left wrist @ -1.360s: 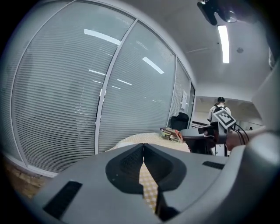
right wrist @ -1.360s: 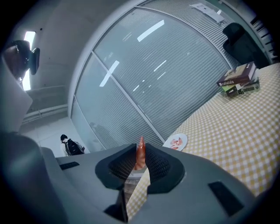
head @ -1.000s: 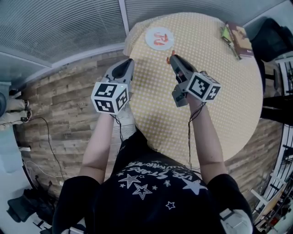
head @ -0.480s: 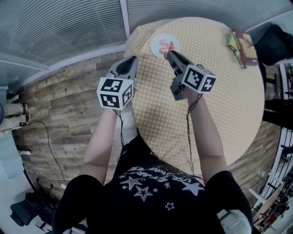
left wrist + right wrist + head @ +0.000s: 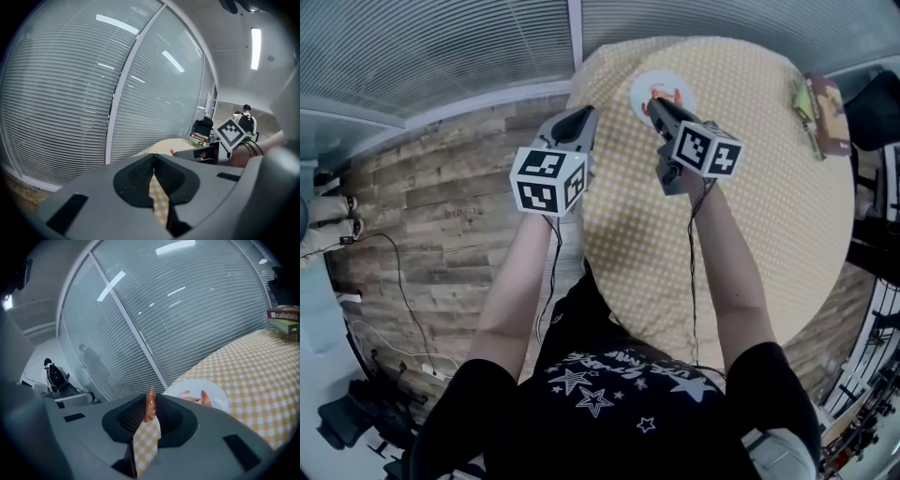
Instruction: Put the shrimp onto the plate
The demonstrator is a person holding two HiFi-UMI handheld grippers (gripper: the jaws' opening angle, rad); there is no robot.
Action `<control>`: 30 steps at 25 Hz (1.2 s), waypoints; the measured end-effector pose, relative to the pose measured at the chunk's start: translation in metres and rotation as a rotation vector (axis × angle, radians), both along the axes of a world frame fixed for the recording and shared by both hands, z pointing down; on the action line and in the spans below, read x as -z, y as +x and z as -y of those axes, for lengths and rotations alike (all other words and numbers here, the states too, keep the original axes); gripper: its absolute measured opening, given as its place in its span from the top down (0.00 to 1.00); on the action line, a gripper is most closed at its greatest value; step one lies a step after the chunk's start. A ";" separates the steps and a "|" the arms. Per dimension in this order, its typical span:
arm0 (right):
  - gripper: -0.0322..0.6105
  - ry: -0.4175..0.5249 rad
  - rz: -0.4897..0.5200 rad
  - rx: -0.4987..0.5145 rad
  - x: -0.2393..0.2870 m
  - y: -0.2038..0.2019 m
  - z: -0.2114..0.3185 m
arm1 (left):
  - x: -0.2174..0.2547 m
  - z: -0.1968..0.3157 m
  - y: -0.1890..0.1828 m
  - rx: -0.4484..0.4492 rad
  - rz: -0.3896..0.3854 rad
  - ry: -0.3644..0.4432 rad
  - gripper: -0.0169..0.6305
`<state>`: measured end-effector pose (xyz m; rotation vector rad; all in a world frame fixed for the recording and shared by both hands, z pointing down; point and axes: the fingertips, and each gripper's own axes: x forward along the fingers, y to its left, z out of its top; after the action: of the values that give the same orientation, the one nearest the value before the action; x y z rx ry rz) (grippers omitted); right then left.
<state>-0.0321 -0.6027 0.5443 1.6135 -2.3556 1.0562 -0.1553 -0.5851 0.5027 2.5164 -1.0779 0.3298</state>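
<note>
Right gripper (image 5: 152,398) clamped on a shrimp (image 5: 150,409) – held just over the plate (image 5: 216,390).
Shrimp sticks up btwn the jaws, which pinch it narrow. The white plate sits on the checked table (image 5: 253,362) near its window-side edge, w/ what look like two more shrimp pieces (image 5: 205,399) on it. Left gripper (image 5: 153,158) – jaws pressed together, nothing in them – hangs at the table's left edge, beside the right one. Books (image 5: 283,319) lie well apart, far right.
</note>
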 end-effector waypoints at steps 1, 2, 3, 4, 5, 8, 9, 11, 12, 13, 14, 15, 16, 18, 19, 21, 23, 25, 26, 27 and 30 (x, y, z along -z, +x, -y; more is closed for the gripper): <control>0.84 -0.007 -0.014 0.002 -0.006 0.000 0.002 | -0.003 0.002 -0.001 0.005 -0.001 -0.005 0.96; 0.84 -0.014 -0.027 0.005 -0.011 0.000 0.005 | -0.007 0.004 -0.003 0.009 0.001 -0.009 0.96; 0.84 -0.019 -0.041 0.007 -0.016 0.000 0.007 | -0.010 0.005 -0.004 0.012 0.003 -0.014 0.96; 0.84 -0.024 -0.057 0.010 -0.020 -0.001 0.011 | -0.014 0.007 -0.004 0.014 0.006 -0.019 0.96; 0.84 -0.028 -0.073 0.013 -0.024 -0.001 0.013 | -0.017 0.008 -0.005 0.016 0.010 -0.024 0.96; 0.84 -0.040 -0.100 -0.004 -0.031 0.001 0.021 | -0.027 0.006 -0.004 0.013 0.016 -0.044 0.96; 0.84 -0.044 -0.105 -0.014 -0.033 0.002 0.023 | -0.029 0.004 -0.004 0.011 0.016 -0.050 0.96; 0.84 -0.053 -0.128 -0.023 -0.037 0.005 0.025 | -0.033 0.002 -0.003 0.010 0.015 -0.057 0.96; 0.84 -0.055 -0.146 -0.026 -0.038 0.006 0.027 | -0.034 0.003 -0.002 0.011 0.015 -0.058 0.96; 0.84 -0.056 -0.164 -0.029 -0.038 0.007 0.028 | -0.034 0.004 -0.002 0.012 0.015 -0.058 0.96; 0.84 -0.054 -0.179 -0.033 -0.038 0.008 0.029 | -0.034 0.005 -0.002 0.013 0.015 -0.058 0.96; 0.84 -0.055 -0.190 -0.040 -0.038 0.010 0.030 | -0.035 0.005 -0.002 0.012 0.017 -0.057 0.96; 0.84 -0.057 -0.198 -0.049 -0.038 0.011 0.030 | -0.035 0.006 -0.001 0.011 0.019 -0.056 0.96; 0.84 -0.059 -0.199 -0.064 -0.038 0.015 0.030 | -0.036 0.006 0.001 0.008 0.024 -0.055 0.96; 0.84 -0.056 -0.192 -0.066 -0.038 0.016 0.030 | -0.036 0.006 0.002 0.007 0.025 -0.055 0.96; 0.84 -0.050 -0.181 -0.060 -0.036 0.016 0.029 | -0.035 0.006 0.004 0.007 0.024 -0.055 0.96; 0.84 -0.043 -0.178 -0.043 -0.033 0.012 0.028 | -0.033 0.005 0.004 0.007 0.023 -0.053 0.96; 0.84 -0.035 -0.180 -0.037 -0.028 0.010 0.028 | -0.030 0.003 0.004 0.003 0.024 -0.049 0.96; 0.84 -0.030 -0.182 -0.044 -0.026 0.012 0.028 | -0.028 0.002 0.005 0.000 0.025 -0.046 0.96; 0.84 -0.025 -0.181 -0.053 -0.023 0.014 0.027 | -0.027 0.001 0.005 -0.003 0.026 -0.043 0.96; 0.84 -0.017 -0.159 -0.094 -0.016 0.024 0.022 | -0.023 -0.001 0.007 -0.004 0.028 -0.037 0.96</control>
<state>-0.0081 -0.6248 0.5600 1.7469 -2.1836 0.9228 -0.1485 -0.5844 0.5253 2.4885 -1.0671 0.3839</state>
